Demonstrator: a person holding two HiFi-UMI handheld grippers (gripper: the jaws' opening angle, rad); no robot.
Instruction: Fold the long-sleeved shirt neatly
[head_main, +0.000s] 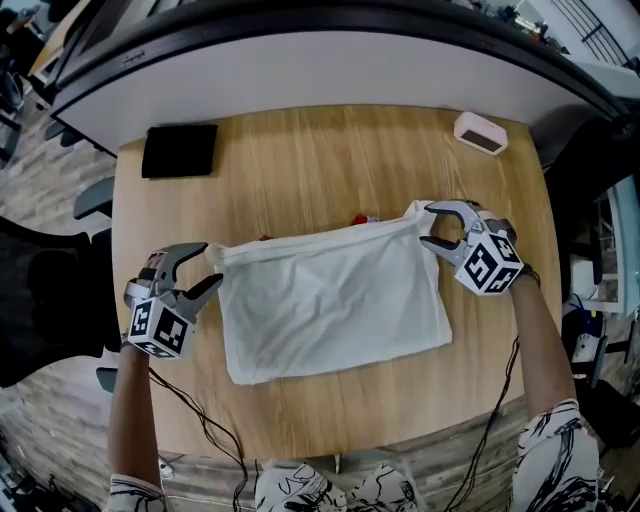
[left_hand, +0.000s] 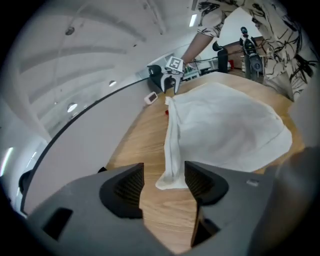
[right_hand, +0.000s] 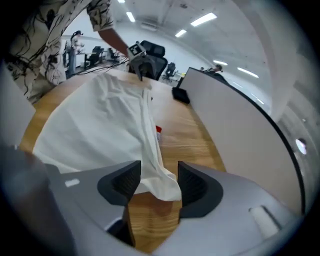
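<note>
The folded shirt (head_main: 330, 300) lies mid-table (head_main: 330, 150), a red scrap (head_main: 362, 218) at its far edge, a black pad (head_main: 180, 150) and a white box (head_main: 481, 133) beyond. The left gripper (head_main: 212, 264) and right gripper (head_main: 428, 225) stand spread, a shirt corner loose between each one's jaws

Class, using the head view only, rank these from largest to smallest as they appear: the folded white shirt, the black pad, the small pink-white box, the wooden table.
1. wooden table
2. folded white shirt
3. black pad
4. small pink-white box
The pad and box lie farther from the camera, but the differences stay plain.
</note>
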